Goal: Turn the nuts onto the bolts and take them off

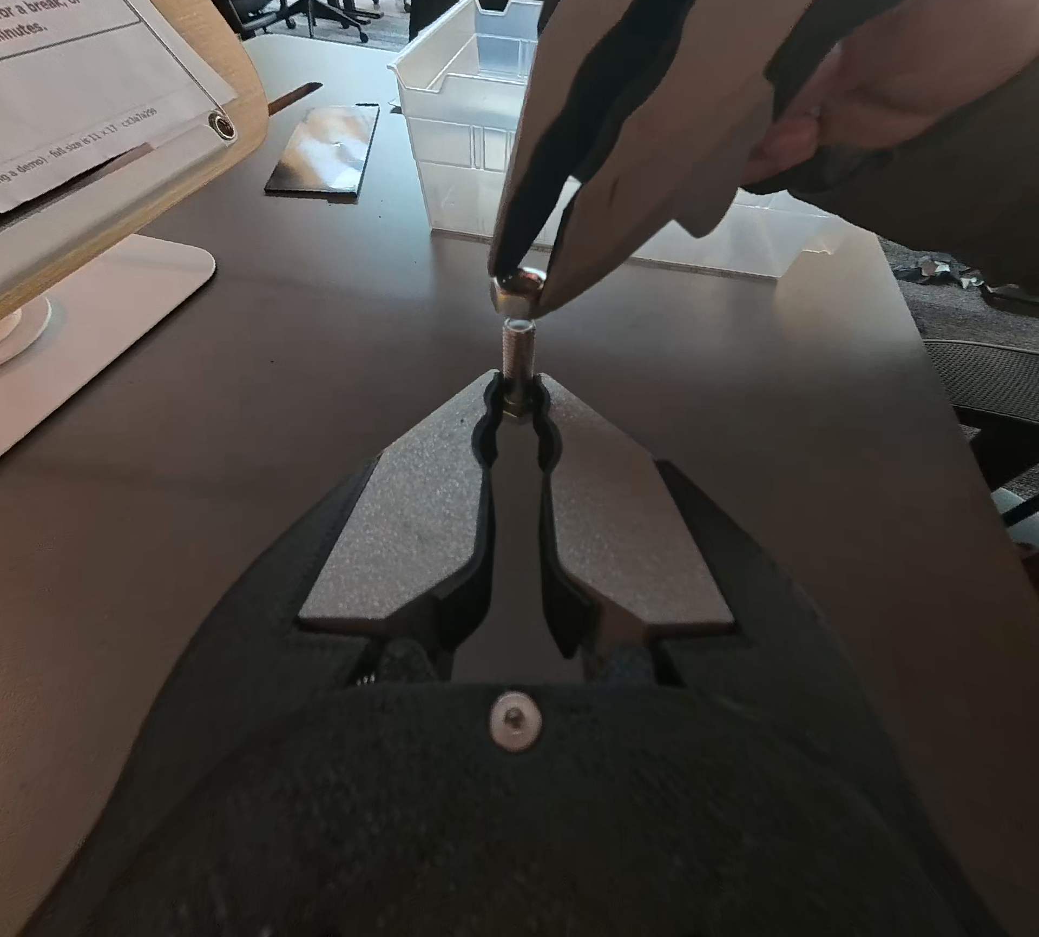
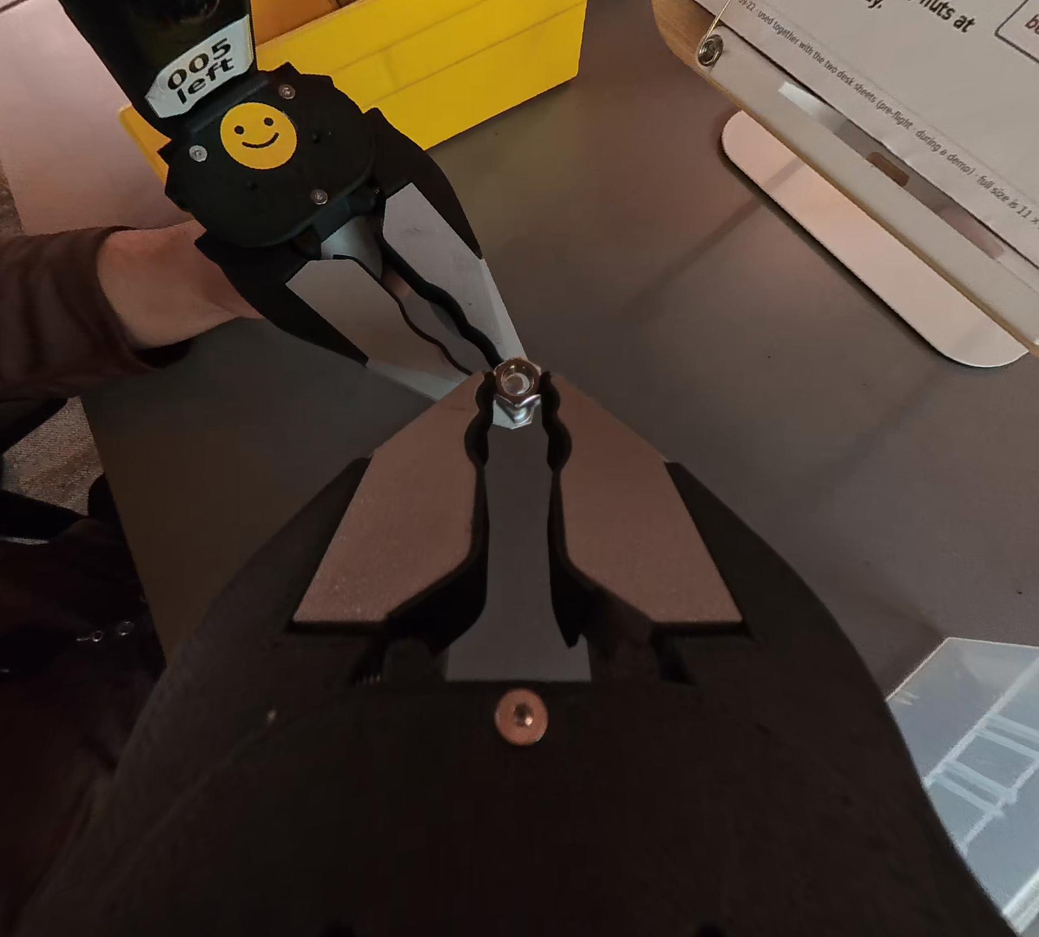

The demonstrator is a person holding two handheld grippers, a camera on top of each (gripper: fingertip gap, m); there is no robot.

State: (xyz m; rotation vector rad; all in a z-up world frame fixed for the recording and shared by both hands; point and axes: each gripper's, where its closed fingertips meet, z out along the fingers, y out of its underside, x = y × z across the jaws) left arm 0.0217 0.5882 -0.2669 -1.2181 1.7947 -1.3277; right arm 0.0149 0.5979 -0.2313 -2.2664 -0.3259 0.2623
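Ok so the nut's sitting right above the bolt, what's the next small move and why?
Probably lower the right gripper straight down until the nut seats on the bolt tip. The left gripper holds the bolt upright by its head end, a small gap shows between nut and threads, and the right wrist view shows the hole roughly centred over it.

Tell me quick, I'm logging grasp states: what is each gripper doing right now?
Left gripper: closed on the bolt, gripped near its head, threads up.
Right gripper: closed on the nut, held just above the bolt's tip.
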